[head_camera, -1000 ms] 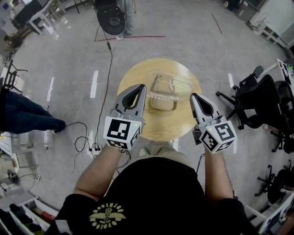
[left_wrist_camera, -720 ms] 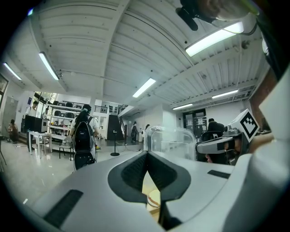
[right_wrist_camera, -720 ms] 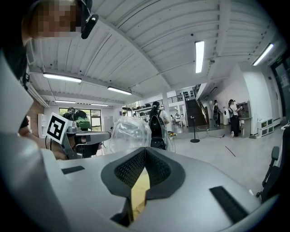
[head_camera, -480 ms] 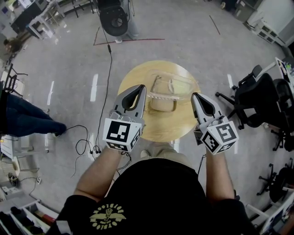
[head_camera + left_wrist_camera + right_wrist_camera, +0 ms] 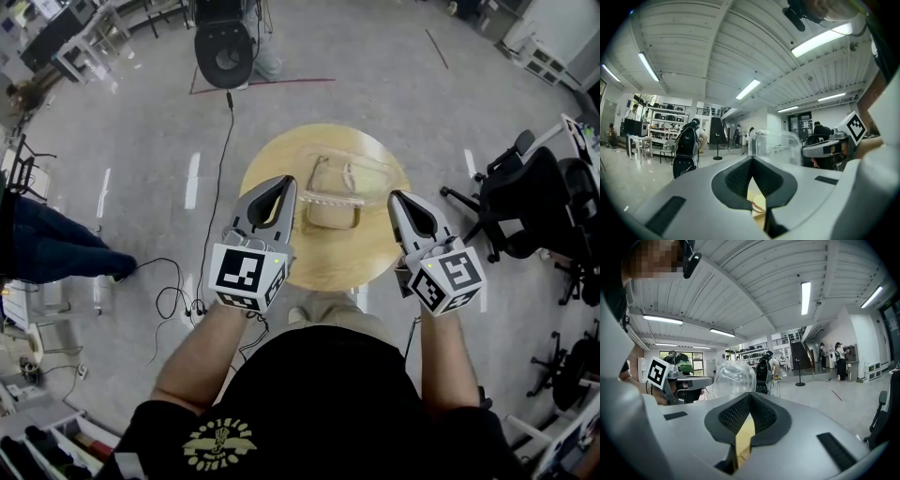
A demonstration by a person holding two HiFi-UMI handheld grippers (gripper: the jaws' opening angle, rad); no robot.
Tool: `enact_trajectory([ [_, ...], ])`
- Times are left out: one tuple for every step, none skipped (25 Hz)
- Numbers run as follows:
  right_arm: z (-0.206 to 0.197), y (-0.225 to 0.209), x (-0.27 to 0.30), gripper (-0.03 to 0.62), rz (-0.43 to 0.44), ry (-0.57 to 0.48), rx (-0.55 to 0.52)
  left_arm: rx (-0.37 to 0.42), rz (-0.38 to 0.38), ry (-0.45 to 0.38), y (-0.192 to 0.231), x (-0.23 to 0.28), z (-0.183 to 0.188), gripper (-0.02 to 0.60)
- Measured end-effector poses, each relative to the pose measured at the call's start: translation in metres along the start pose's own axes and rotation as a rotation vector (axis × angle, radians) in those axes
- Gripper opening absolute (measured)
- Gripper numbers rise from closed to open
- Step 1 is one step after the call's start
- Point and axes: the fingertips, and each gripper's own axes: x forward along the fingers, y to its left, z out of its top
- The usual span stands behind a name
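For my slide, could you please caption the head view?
Left gripper and right gripper, both shut, flank a clear container on a round table.

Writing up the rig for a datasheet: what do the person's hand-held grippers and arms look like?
The left hand-held gripper and right hand-held gripper are pale grey tapered shells with black ribbed pads. Each carries a white cube with black square markers. The person wears a black short-sleeved T-shirt with a yellowish emblem.

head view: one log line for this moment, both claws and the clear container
left claw: shut, empty, left of container | right claw: shut, empty, right of container | clear container: on round wooden table, not gripped
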Motion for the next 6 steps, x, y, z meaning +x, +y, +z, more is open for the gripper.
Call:
enact_trajectory([
  [-0.0013,-0.0016,0.0005,0.015,0.0,0.003,0.0,-0.001,-0.001,0.003,-0.0005,0.0015,-0.0015,0.015],
  [-0.0027,-0.003,0.001,0.015,0.0,0.006,0.001,-0.002,-0.001,0.005,-0.0008,0.0029,-0.003,0.015],
  [-0.0039,-0.0043,0.0018,0.015,0.001,0.008,0.002,-0.003,-0.002,0.006,-0.0009,0.0045,-0.0042,0.015],
  [-0.005,-0.0057,0.0029,0.015,0.001,0.01,0.002,-0.003,-0.003,0.007,-0.0007,0.0061,-0.0052,0.015],
  [-0.006,-0.0072,0.0042,0.015,0.0,0.011,0.003,-0.003,-0.003,0.008,-0.0003,0.0079,-0.0062,0.015],
  [-0.0069,-0.0086,0.0055,0.015,0.0,0.012,0.004,-0.003,-0.004,0.008,0.0001,0.0096,-0.0071,0.015],
])
